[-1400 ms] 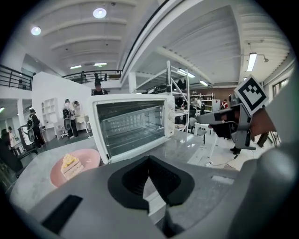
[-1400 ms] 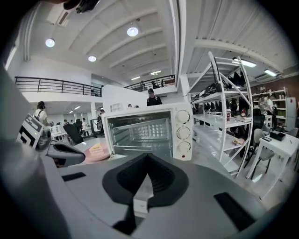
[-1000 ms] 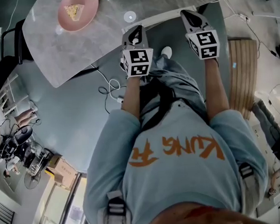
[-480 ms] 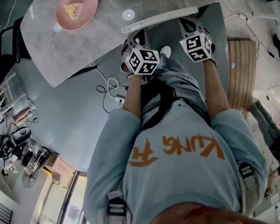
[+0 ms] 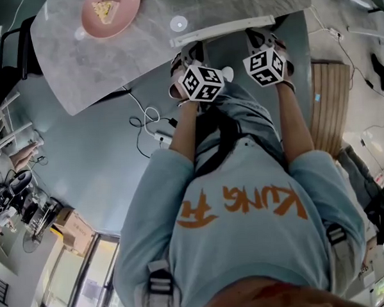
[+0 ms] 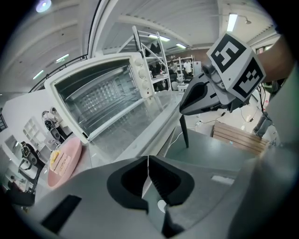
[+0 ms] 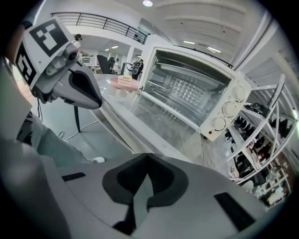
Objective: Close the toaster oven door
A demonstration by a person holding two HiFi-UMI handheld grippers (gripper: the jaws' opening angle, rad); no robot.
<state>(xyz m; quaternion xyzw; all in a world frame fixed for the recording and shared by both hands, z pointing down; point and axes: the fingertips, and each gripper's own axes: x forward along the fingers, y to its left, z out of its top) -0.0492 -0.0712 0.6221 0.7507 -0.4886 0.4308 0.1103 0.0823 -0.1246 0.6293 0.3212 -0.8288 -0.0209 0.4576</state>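
Note:
The white toaster oven [image 6: 100, 91] stands on the grey table with its glass door [image 6: 133, 128] dropped flat toward me; the oven [image 7: 196, 95] and its door [image 7: 161, 123] also show in the right gripper view. In the head view only the door's pale front bar [image 5: 221, 29] shows. My left gripper [image 5: 188, 52] and right gripper [image 5: 261, 34] sit side by side just below that bar, tips pointing up at it. The left gripper [image 6: 148, 159] is shut and empty, and so is the right gripper [image 7: 147, 155]. Neither visibly touches the door.
A pink plate [image 5: 109, 13] with a slice of cake sits on the table [image 5: 72, 72] left of the oven. Cables [image 5: 149, 123] lie on the floor under the table edge. A wooden bench [image 5: 330, 97] stands to the right. Metal shelving [image 7: 266, 140] rises beside the oven.
Both grippers have moved forward toward the door's front bar and tilted, so their marker cubes now face up and their tips lie under the bar.

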